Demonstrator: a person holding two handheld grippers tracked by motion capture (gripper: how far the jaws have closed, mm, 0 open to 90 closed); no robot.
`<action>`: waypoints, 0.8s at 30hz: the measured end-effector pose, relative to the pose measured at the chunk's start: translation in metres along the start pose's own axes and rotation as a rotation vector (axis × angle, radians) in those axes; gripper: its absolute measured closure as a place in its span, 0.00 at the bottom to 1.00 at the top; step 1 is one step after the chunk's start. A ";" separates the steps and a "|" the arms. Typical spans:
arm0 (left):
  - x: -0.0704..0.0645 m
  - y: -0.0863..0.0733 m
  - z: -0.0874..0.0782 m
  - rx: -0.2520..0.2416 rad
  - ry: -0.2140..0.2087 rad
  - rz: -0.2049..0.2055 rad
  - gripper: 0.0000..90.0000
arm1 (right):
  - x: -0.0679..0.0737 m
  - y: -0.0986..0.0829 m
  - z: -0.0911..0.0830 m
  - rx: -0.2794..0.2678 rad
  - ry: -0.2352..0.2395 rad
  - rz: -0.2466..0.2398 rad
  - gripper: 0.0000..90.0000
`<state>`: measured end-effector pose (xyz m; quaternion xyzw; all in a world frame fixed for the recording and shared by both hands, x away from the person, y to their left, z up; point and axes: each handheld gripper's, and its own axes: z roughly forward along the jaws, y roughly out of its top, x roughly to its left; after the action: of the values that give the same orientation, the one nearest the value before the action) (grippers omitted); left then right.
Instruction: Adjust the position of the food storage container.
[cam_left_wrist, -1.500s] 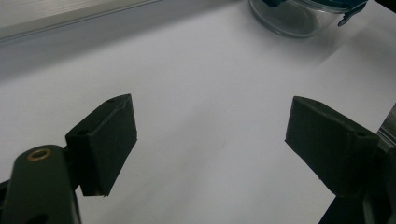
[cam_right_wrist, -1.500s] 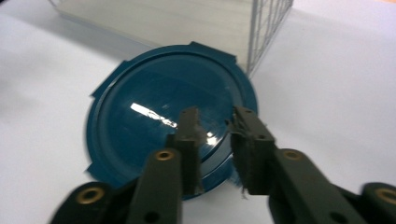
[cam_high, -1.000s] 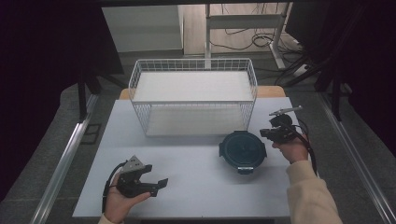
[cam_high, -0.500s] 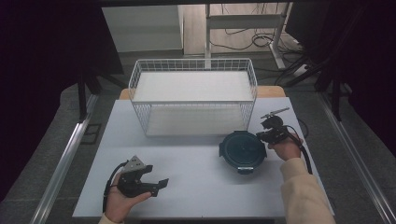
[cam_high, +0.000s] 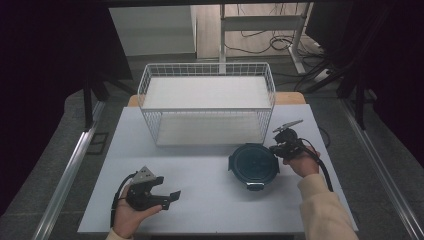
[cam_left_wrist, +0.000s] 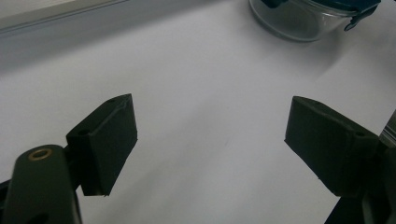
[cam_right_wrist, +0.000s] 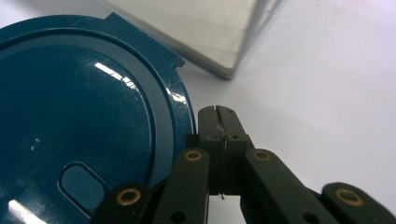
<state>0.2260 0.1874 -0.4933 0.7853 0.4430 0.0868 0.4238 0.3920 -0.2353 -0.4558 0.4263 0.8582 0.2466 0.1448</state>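
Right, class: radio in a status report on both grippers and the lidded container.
Left gripper open, idle on the table. Right gripper shut, tips at the rim of the blue-lidded container. Wire basket stands behind it; nothing between.

Two hand-held grippers, one spread, one pinched

The left gripper (cam_high: 172, 196) lay low in the person's left hand (cam_high: 131, 216), jaws wide apart, well off from the round container (cam_high: 253, 163). The right gripper (cam_right_wrist: 218, 112), jaws pressed together, sat just beside that container's rim, right hand (cam_high: 301, 163) and cream sleeve (cam_high: 320, 210) behind it.
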 end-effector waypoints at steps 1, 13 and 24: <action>0.000 0.000 0.000 0.001 0.000 0.001 0.18 | 0.002 0.000 0.000 0.000 0.005 -0.003 1.00; 0.001 0.000 0.000 0.004 0.004 -0.004 0.18 | 0.023 -0.003 -0.001 -0.011 0.029 -0.017 1.00; 0.001 0.000 0.000 0.006 0.005 -0.006 0.18 | 0.054 -0.001 0.002 -0.013 0.079 -0.041 1.00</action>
<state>0.2265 0.1880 -0.4937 0.7850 0.4466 0.0862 0.4205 0.3597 -0.1922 -0.4599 0.3977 0.8701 0.2658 0.1186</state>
